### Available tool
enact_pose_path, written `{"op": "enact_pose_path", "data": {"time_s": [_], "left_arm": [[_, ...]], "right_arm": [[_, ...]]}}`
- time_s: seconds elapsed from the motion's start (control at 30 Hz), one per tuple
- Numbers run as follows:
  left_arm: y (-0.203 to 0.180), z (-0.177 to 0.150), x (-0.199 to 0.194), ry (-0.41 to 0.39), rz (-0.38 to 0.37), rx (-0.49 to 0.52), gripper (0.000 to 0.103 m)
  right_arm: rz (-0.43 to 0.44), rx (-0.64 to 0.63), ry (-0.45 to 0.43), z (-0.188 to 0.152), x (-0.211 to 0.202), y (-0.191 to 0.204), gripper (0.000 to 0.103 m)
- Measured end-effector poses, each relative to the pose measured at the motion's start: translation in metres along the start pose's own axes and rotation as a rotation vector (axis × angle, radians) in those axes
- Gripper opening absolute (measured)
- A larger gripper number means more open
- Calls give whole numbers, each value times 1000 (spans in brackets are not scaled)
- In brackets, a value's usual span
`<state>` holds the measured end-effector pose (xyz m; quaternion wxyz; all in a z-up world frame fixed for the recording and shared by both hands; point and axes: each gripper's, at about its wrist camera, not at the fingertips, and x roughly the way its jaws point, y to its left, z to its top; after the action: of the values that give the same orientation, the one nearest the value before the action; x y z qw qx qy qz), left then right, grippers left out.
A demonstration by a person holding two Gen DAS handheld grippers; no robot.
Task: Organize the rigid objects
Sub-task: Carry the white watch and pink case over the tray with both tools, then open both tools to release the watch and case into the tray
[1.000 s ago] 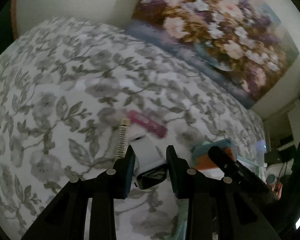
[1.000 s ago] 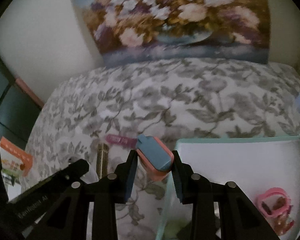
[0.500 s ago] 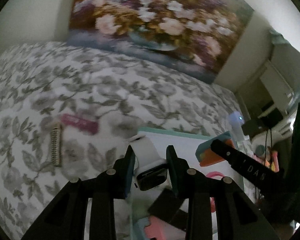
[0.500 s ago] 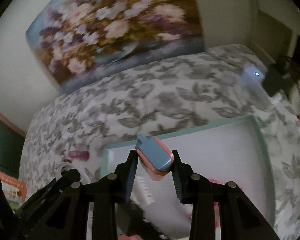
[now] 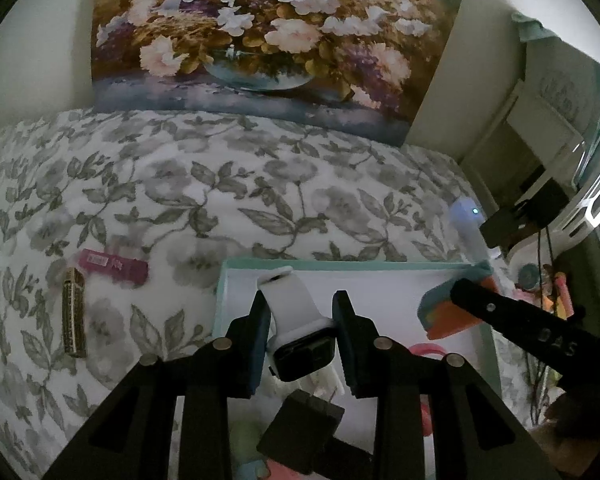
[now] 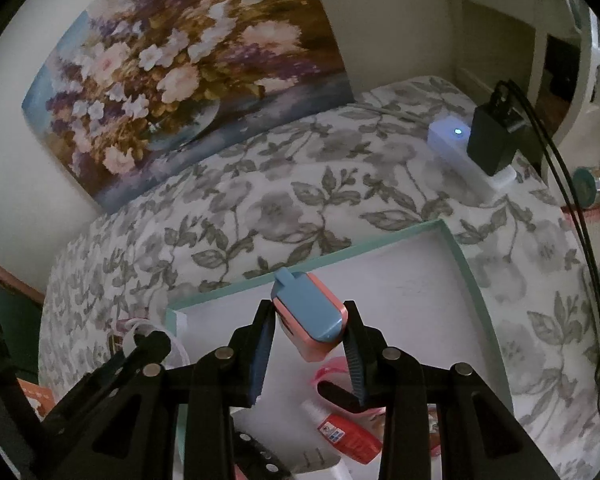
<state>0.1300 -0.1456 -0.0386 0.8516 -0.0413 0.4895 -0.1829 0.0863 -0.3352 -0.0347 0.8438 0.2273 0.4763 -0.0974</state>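
Both hands have swung across the bed point(image 5: 260, 184) since a sec ago: then the grippers hung over bare floral bedspread w/ the tray only at the frame edge, now both sit above the teal-rimmed tray point(image 5: 340, 266). So the carry looks about done and the drop-off is probably next.

Left gripper point(image 5: 302, 320): fingers clenched on the white smartwatch point(image 5: 300, 344), strap pointing away toward the far rim, dark face nearest the camera. Right gripper point(image 6: 310, 326): fingers clamped on the blue-and-coral case point(image 6: 312, 316), held tilted (can't tell what kind of device it is). Neither grip has changed over the last sec.

Still out on the bedspread, left of the tray: a pink bar point(image 5: 114, 266) and a gold ribbed piece point(image 5: 74, 312), just beside each other, so the sorting isn't finished.

Room and edges:
- Far half of the tray floor is bare white in the right wrist view, best place to let go.
- Near half is crowded: pink strap point(image 6: 332, 372), red-and-white tube point(image 6: 348, 436), a dark block point(image 5: 300, 424) under the left gripper.
- The two grippers are close; the right one's arm crosses the left view at right, so lowering both at once risks a knock.
- Beyond the tray's far right corner: white hub w/ a lit dot point(image 6: 456, 144) and a black plug w/ cables point(image 6: 494, 136), near the bed's edge. Keep clear.
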Motion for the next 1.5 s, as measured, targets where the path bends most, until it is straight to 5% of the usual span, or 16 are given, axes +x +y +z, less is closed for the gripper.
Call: {"op": "enact_pose_path", "data": {"time_s": [0.9, 0.97, 1.5], "left_arm": [[2, 0, 29, 79, 21, -3, 37], [1, -1, 32, 95, 18, -7, 47], [3, -3, 39, 165, 16, -16, 74]], "right_arm": [[-34, 15, 43, -6, 17, -14, 37], [-47, 10, 48, -7, 18, -13, 40], [-134, -4, 85, -11, 29, -17, 82]]}}
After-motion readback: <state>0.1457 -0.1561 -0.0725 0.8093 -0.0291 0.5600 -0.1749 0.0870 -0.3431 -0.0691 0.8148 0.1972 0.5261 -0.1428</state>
